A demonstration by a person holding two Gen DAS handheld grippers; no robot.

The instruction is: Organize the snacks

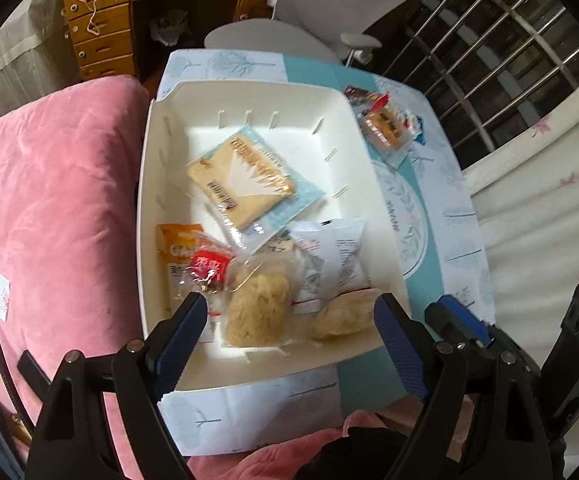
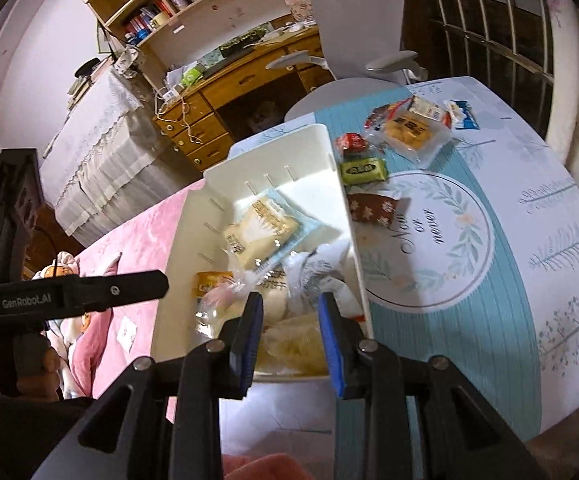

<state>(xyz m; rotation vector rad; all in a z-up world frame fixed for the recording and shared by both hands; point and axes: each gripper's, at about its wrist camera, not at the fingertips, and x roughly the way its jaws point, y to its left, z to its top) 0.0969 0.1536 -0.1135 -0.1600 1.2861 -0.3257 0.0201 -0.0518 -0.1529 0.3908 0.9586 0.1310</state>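
Observation:
A white bin [image 1: 161, 184] [image 2: 325, 152] stands on the table and holds several snack packs: a toast pack [image 1: 241, 180] [image 2: 261, 228], a fluffy bun pack [image 1: 257, 308], an orange pack [image 1: 177, 252], a white wrapper [image 1: 337, 256]. My left gripper [image 1: 289, 320] is open above the bin's near end, empty. My right gripper [image 2: 289, 320] is open, its fingers on either side of a pale bun pack [image 2: 293, 344] at the bin's near edge, not closed on it. Loose snacks lie right of the bin: a cake pack [image 2: 409, 132] [image 1: 385, 128], a green pack [image 2: 363, 170], a brown pack [image 2: 373, 208], a red one [image 2: 351, 142].
The table has a blue-and-white cloth [image 2: 489, 280]. A pink blanket [image 1: 49, 200] lies left of the bin. A grey chair [image 2: 357, 40] and a wooden desk [image 2: 225, 92] stand behind the table. The other hand-held gripper's body [image 2: 69, 300] shows at left in the right wrist view.

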